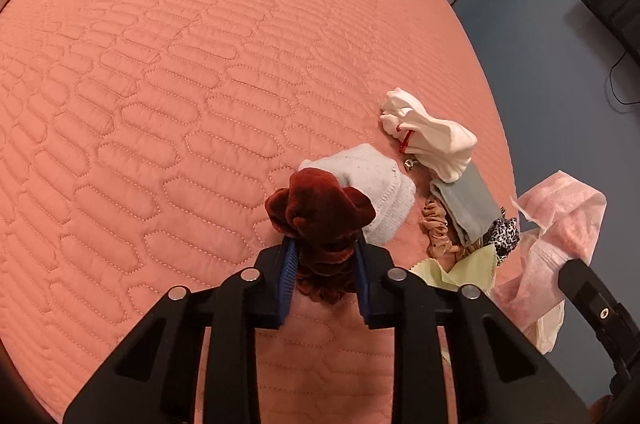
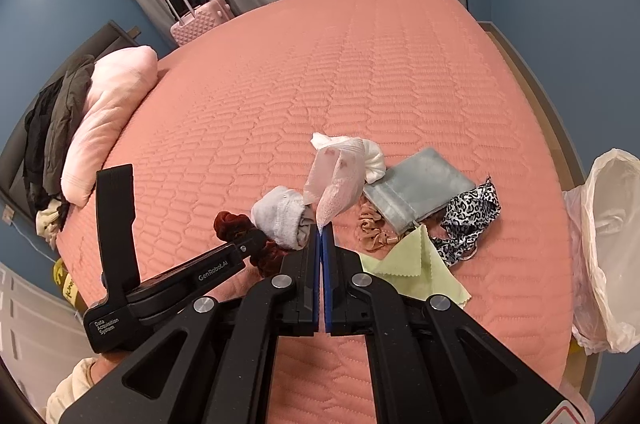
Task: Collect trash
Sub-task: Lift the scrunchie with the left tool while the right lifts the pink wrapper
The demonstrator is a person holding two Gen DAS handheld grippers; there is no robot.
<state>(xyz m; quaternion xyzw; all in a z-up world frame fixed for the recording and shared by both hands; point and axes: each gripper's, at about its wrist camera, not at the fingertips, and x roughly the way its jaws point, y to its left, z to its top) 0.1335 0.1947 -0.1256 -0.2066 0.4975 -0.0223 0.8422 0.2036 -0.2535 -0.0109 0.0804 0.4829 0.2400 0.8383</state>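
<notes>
My left gripper (image 1: 326, 256) is shut on a dark red velvet scrunchie (image 1: 320, 212), held just above the pink quilted bed (image 1: 180, 83); the scrunchie also shows in the right wrist view (image 2: 236, 226). My right gripper (image 2: 322, 230) is shut on a thin pink tissue wrapper (image 2: 340, 183), lifted over the bed; it shows at the right of the left wrist view (image 1: 560, 220). On the bed lie a grey-white sock (image 1: 380, 191), a white sock (image 1: 432, 139), a grey pouch (image 2: 416, 187), a beige scrunchie (image 2: 370, 230), a leopard-print scrunchie (image 2: 468, 216) and a pale green cloth (image 2: 412, 268).
A white plastic bag (image 2: 612, 252) hangs open beside the bed's right edge. A pink pillow (image 2: 108, 111) and dark clothes (image 2: 56, 119) lie at the head of the bed. Pink and black suitcases (image 2: 192, 3) stand by the grey curtain.
</notes>
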